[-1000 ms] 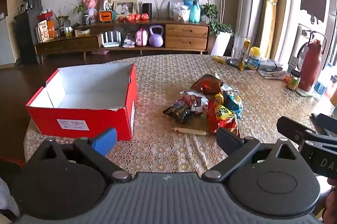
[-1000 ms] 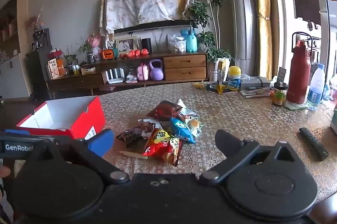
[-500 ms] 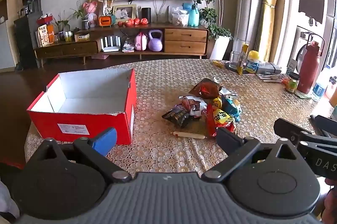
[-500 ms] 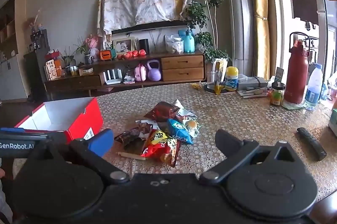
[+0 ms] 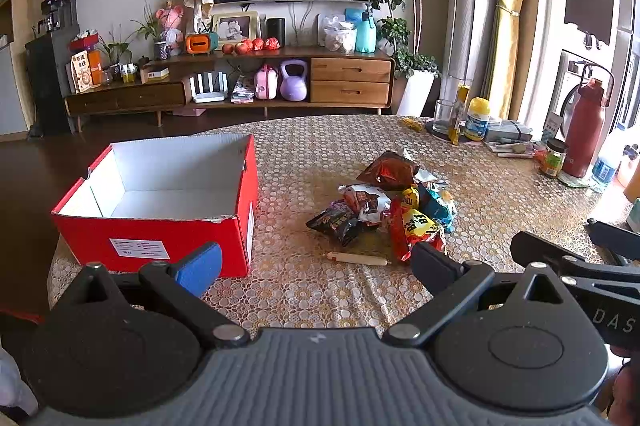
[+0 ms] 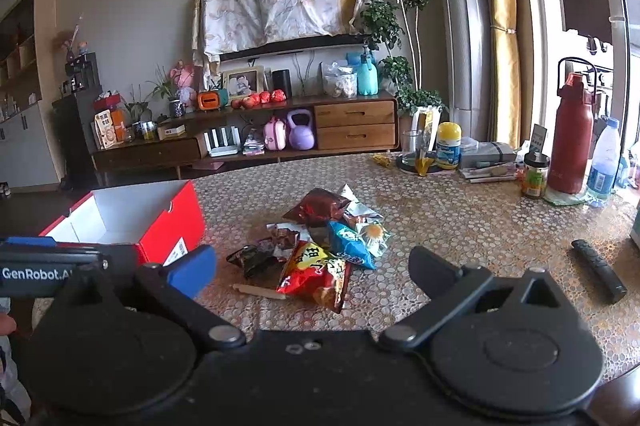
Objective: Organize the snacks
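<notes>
Nothing is packed yet: both the left gripper [image 5: 316,264] and right gripper [image 6: 312,266] hover wide open and empty near the snack pile [image 5: 384,209], which lies on the table beside the empty red box [image 5: 160,238], so the next move looks like reaching down to pinch one packet.

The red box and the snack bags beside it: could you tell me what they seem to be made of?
The red box looks like cardboard, matte: torn white rim, folded flaps. The snack bags look like glossy plastic or foil film: crinkled with shiny highlights.
</notes>
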The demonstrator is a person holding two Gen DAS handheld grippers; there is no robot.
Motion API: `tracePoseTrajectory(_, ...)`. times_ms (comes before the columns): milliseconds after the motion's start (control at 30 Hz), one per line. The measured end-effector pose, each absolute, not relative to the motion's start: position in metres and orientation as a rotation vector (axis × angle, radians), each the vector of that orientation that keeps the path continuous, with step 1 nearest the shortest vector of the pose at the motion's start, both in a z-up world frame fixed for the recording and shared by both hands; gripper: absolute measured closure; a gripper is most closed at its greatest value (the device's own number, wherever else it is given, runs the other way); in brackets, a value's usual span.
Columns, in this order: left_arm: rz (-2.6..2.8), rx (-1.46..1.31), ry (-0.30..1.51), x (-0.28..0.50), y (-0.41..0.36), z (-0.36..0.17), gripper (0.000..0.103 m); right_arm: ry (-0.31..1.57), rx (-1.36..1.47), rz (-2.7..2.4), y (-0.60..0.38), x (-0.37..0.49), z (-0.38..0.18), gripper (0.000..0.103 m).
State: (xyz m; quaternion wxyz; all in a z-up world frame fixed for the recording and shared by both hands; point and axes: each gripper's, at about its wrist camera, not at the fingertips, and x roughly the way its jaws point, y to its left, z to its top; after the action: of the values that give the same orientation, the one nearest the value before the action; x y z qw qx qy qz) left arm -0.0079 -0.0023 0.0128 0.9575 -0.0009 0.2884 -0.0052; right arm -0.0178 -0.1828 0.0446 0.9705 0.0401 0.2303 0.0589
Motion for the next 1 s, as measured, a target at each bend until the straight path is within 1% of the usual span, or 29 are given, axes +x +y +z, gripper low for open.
tracePoseTrajectory(1000, -0.015, 0.008, 0.564, -0.0108, -0.0097, 0.0174, 0.001, 0.429, 0.067, 0.121, -0.1809, -0.0242, 0.0474, 0.000)
